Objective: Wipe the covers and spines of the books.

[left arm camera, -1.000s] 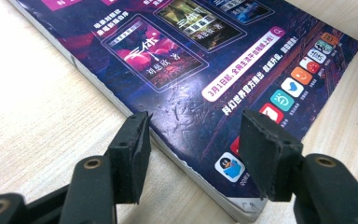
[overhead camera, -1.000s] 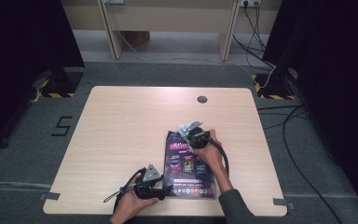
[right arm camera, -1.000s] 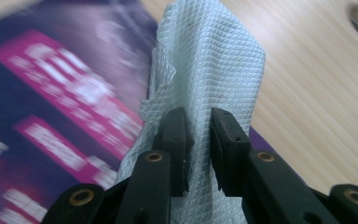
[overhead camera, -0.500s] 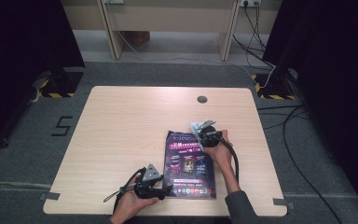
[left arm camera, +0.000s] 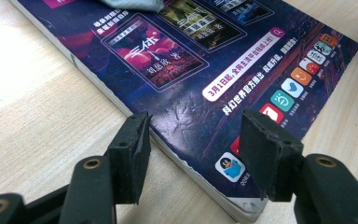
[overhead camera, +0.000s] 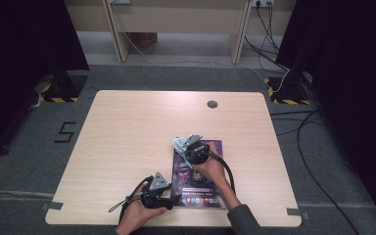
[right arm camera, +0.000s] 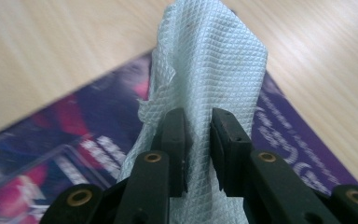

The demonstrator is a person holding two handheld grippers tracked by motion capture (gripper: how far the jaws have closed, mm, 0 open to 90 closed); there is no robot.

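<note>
A purple magazine lies flat near the table's front edge. My right gripper is at the magazine's far left corner, shut on a pale blue waffle-textured cloth. In the right gripper view the cloth hangs forward from between my right gripper's jaws onto the magazine. My left gripper rests low at the magazine's near left corner. In the left gripper view, my left gripper is open, one jaw over the bare wood and the other over the magazine cover.
The light wooden table has a round cable grommet near its far edge. Cables trail over the grey floor to the right of the table. A pale desk frame stands beyond it.
My right gripper swept the cloth to the right along the magazine's far end, then back left to the far left corner. The left gripper stayed put.
</note>
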